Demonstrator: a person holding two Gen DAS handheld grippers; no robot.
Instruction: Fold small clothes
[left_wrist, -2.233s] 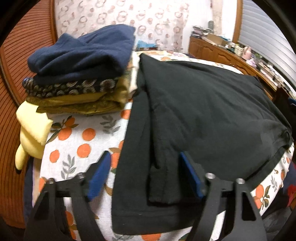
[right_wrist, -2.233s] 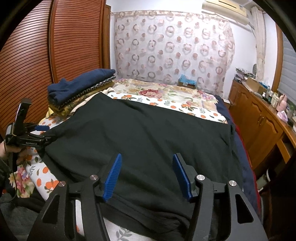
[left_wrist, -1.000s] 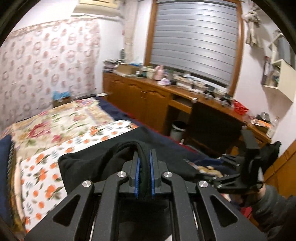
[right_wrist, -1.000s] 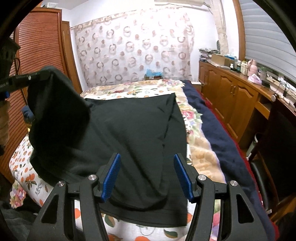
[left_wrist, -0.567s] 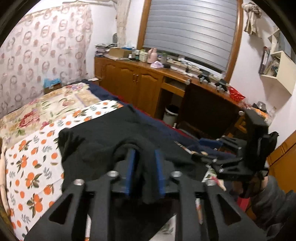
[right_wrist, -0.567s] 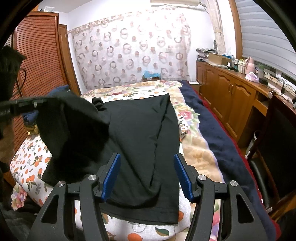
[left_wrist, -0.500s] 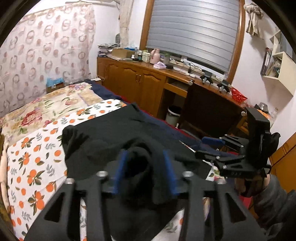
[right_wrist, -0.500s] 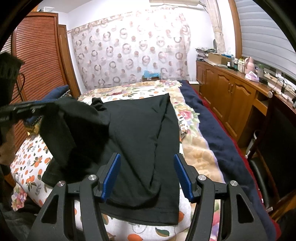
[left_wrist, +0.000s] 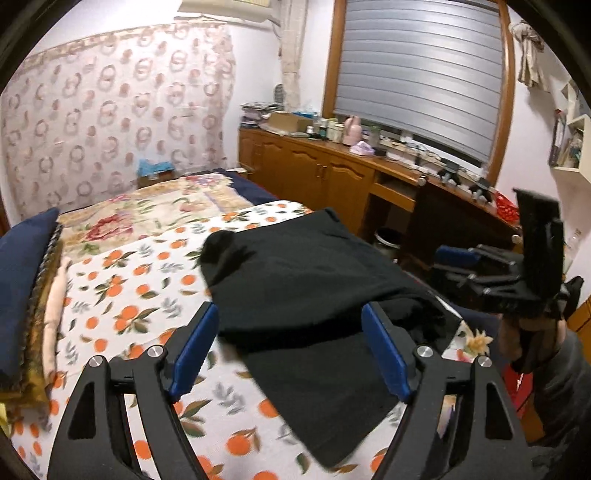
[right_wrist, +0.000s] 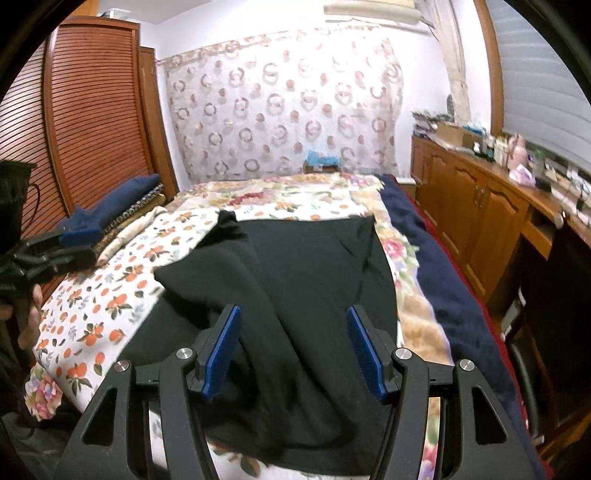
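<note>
Bedroom — orange-print bedspread (left_wrist: 122, 295), black garment (left_wrist: 314, 280) rumpled on top. Wooden cabinets (right_wrist: 476, 206) at right. Left gripper (left_wrist: 295, 347) just spread wide, nothing clamped; right gripper (right_wrist: 295, 347) open over garment.

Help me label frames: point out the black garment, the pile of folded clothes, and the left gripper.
black garment (right_wrist: 317, 273), right wrist view, on its flat middle.
pile of folded clothes (left_wrist: 22, 280), left wrist view, on the navy top piece.
left gripper (left_wrist: 291, 347), left wrist view, midway between its fingertips.
</note>
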